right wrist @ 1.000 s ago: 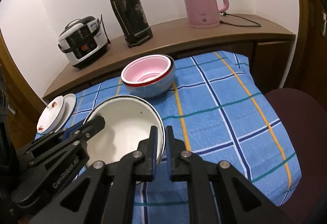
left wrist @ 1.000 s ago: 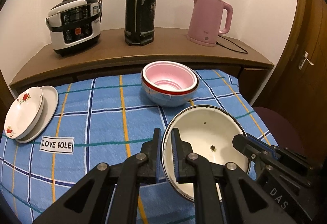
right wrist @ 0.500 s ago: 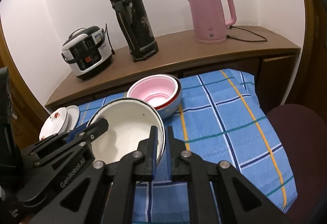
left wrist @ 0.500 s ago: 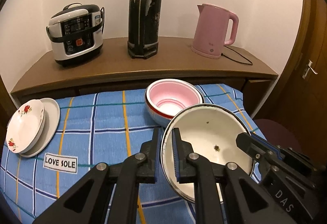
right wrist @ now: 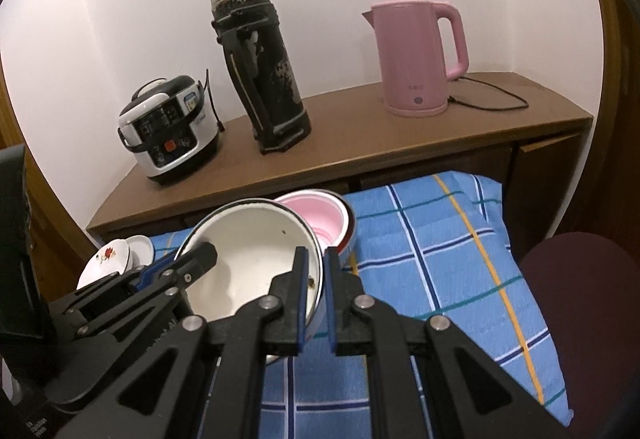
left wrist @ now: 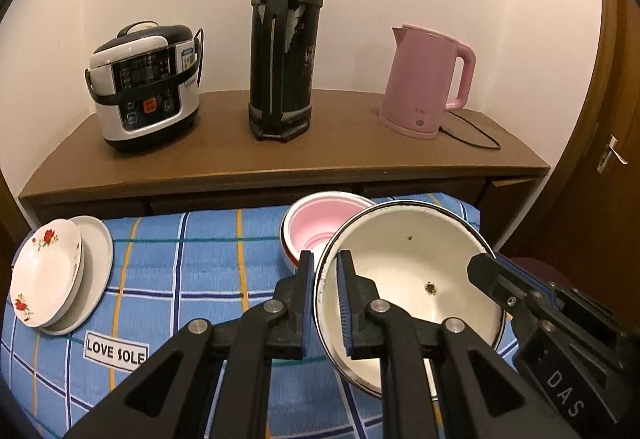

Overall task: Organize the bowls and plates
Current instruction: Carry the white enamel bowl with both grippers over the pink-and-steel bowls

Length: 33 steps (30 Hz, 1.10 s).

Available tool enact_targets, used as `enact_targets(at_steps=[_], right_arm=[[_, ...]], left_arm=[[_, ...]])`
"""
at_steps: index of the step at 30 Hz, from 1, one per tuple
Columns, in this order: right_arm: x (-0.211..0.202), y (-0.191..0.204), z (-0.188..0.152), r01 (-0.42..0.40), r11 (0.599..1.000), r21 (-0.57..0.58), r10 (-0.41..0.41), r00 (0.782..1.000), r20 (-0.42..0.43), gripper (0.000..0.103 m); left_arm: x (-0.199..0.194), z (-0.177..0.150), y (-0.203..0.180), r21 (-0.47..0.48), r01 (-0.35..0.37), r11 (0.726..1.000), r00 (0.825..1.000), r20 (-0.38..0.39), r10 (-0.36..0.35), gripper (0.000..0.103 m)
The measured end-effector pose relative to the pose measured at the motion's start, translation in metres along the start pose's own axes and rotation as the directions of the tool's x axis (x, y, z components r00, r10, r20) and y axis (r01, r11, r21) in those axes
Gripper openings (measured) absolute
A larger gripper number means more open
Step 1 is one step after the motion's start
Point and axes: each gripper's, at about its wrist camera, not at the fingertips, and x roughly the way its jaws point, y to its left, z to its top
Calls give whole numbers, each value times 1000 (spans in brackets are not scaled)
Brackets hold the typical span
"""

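Note:
A large white enamel bowl [left wrist: 408,267] with a dark rim hangs tilted above the blue checked tablecloth [left wrist: 180,259]. My left gripper [left wrist: 323,259] is shut on its left rim. My right gripper [right wrist: 316,255] is shut on the opposite rim, and it shows at the right of the left wrist view [left wrist: 486,271]. Just behind the white bowl [right wrist: 248,251] stands a pink bowl nested in a red-rimmed one [left wrist: 316,223], partly hidden by it. At the table's left edge a flowered plate [left wrist: 44,275] leans on a plain white plate [left wrist: 98,251].
Behind the table a brown sideboard [left wrist: 280,163] carries a rice cooker [left wrist: 146,87], a tall black thermos [left wrist: 284,47] and a pink kettle [left wrist: 428,79] with its cord. A dark red chair seat [right wrist: 580,299] is at the right, beside a wooden door [left wrist: 612,155].
Both grippers have risen with the white bowl and carried it toward the pink bowl, which it now partly covers in both views.

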Motion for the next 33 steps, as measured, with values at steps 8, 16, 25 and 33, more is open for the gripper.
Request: enact_targets(at_steps=[8,16,25,33], right_arm=[[7,-1,17,12,1000,-12,-12,1000,28,8],[14,-2,29,26,999,-20,-26,999,40,8],[28,-3,43,42,999,-31,-41,998,40,8],[41,-6,51,50,998,-38,-49,998,25,8]], left_arm=[[6,16,-1,-14,0,1000,1000,24,0,13],[17,26,-3,-27,2,1000,1000,27,-1,13],[31,37,-3,-45,-1,999,1000,22,2,14],[46,41,0,-72,4,997,1000,3,-4,14]])
